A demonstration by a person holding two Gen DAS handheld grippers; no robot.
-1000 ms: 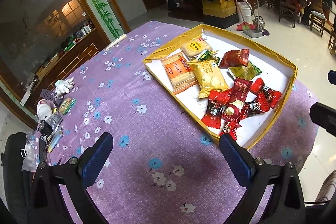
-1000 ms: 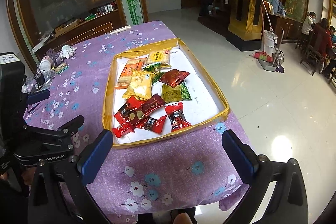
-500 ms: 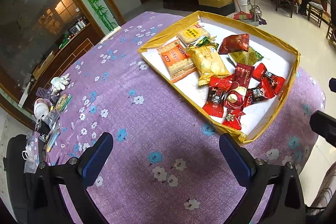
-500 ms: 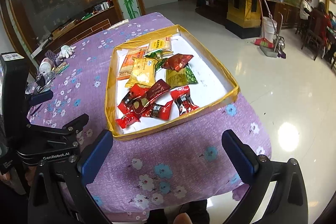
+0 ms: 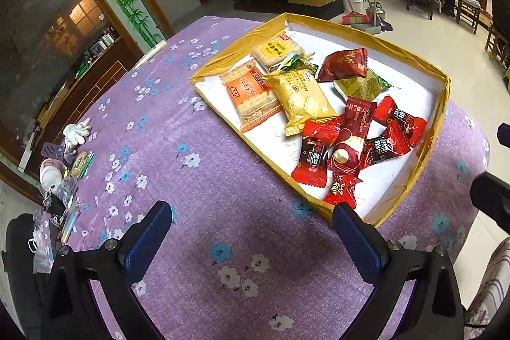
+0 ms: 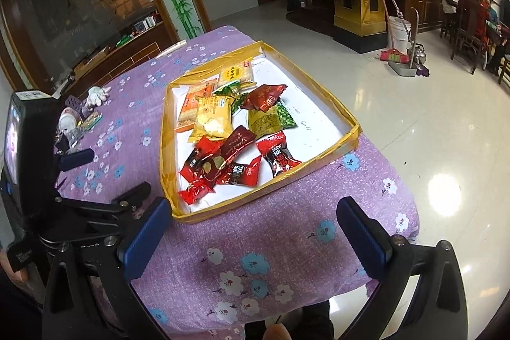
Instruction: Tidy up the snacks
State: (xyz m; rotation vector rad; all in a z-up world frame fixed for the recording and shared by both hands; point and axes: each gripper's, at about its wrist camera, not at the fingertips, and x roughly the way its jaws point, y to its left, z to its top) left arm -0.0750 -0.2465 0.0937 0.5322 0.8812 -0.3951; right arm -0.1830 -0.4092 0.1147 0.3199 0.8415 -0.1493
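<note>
A shallow gold-edged tray (image 5: 443, 104) (image 6: 347, 133) with a white floor lies on the purple flowered tablecloth (image 5: 197, 206). Several wrapped snacks lie in it: an orange cracker pack (image 5: 251, 94), a yellow pack (image 5: 301, 97) (image 6: 213, 118), a dark red pouch (image 5: 344, 64), a green pack (image 5: 361, 86) and red candies (image 5: 350, 139) (image 6: 277, 155) bunched near the front. My left gripper (image 5: 251, 239) is open and empty, hovering over the cloth just short of the tray's near corner. My right gripper (image 6: 255, 239) is open and empty too, above the cloth in front of the tray.
Small clutter, a white glove (image 5: 76, 131) and packets (image 5: 81, 163), sits at the table's far left edge. The other gripper's black body (image 6: 28, 148) shows at the left of the right wrist view. Beyond the table's right edge is shiny floor (image 6: 430, 123); people sit far back right.
Both grippers have moved nearer to the tray, which now looms larger in both views. Both stay open; the snacks have not moved.
</note>
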